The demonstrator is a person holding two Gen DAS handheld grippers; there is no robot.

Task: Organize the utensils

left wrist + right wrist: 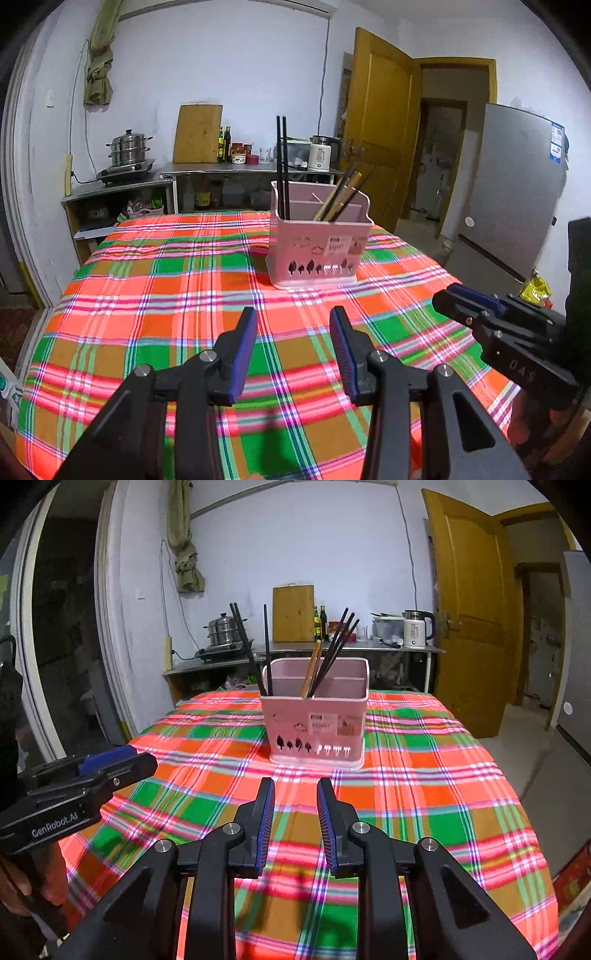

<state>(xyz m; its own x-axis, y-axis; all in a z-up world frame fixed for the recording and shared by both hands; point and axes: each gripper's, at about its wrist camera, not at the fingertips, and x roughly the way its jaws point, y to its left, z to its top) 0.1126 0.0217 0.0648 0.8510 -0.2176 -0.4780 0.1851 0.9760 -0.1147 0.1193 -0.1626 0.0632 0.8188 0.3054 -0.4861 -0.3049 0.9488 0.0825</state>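
The left gripper (pixel 293 325) hangs released and empty over the plaid cloth (pixel 155 295), its blue-padded jaws wide apart. The right gripper (pixel 295 794) is likewise parted with nothing between its jaws.

Each view catches the other tool: the left wrist view shows the right gripper at the lower right edge of the frame, the right wrist view shows the left gripper (pixel 122 762) at the left edge.

Past both, at frame centre, a pink holder (pixel 314 720) stands upright on the worktop. Dark chopsticks (pixel 267 653) stand in its left compartment; a leaning bunch of dark and wooden chopsticks (pixel 328 657) fills another.

Only the left wrist view shows the grey fridge (pixel 517 184) at the right. Both views show the back counter (pixel 251 168) against the pale wall, carrying a steamer pot (pixel 129 147), a cutting board (pixel 197 133) and a white kettle (pixel 321 153), with a yellow door (pixel 472 609) to the right.
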